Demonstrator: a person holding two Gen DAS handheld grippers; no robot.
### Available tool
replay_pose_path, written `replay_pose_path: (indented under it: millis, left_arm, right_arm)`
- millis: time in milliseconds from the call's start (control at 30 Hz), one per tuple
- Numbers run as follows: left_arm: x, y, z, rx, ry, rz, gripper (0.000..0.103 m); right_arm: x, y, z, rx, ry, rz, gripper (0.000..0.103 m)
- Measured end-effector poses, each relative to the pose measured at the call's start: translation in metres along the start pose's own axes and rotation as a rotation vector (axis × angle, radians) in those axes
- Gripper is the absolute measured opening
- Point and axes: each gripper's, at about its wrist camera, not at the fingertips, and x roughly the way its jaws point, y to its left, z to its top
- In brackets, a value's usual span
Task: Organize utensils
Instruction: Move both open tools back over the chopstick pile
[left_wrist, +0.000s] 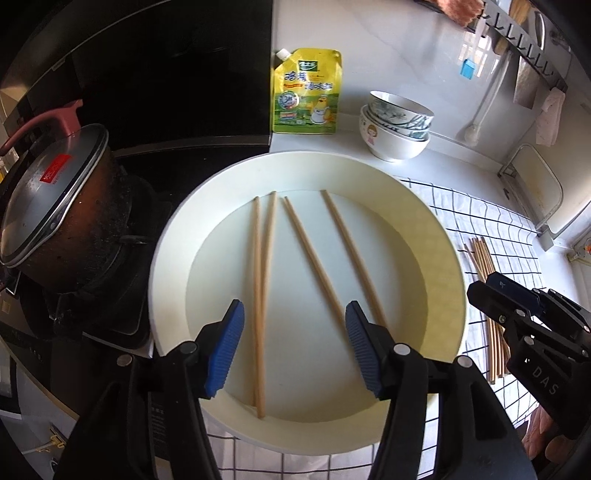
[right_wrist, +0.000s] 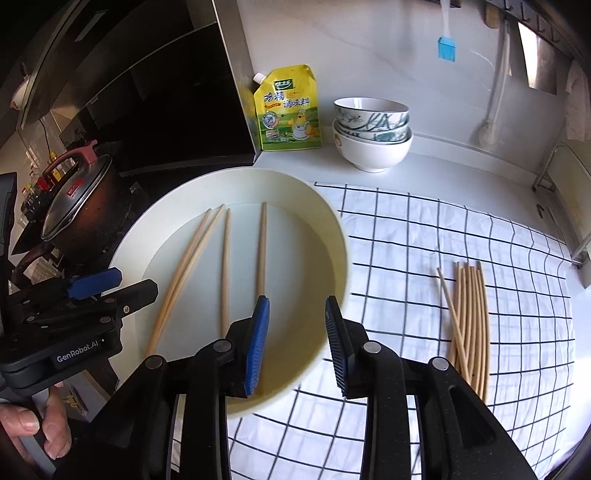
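Left gripper, jaws parted and empty, hovers at lower centre of its view above a cream basin holding four loose chopsticks. Right gripper, jaws released and gripping nothing, straddles the basin's rim at lower centre. A chopstick bundle lies on the checked cloth at right; stacked bowls stand at upper centre.
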Motion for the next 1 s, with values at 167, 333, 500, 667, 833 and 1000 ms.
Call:
replay_pose_path:
  millis: [167,333,500,667,833,1000]
  left_arm:
    - [-0.005,-0.028,-0.002,0.011,-0.004,-0.02,0.059]
    - [-0.007,-0.062,-0.005,0.031,-0.003,-0.04,0.062]
    - [-0.007,-0.095,-0.01,0.047,0.0,-0.072,0.068]
    - [-0.001,-0.124,-0.013,0.055,0.011,-0.098,0.074]
    - [0.003,-0.155,-0.017,0.078,0.019,-0.125,0.075]
    - [0.014,-0.189,-0.028,0.11,0.046,-0.139,0.075]
  right_arm:
    - [-0.017,-0.025,-0.01,0.016,-0.011,-0.017,0.04]
    - [-0.031,-0.058,-0.02,0.046,-0.021,-0.041,0.045]
    - [-0.042,-0.098,-0.034,0.088,-0.022,-0.071,0.052]
    - [-0.047,-0.139,-0.052,0.133,-0.008,-0.115,0.054]
    - [-0.048,-0.173,-0.069,0.154,0.016,-0.142,0.054]
    - [-0.042,-0.196,-0.084,0.149,0.045,-0.149,0.056]
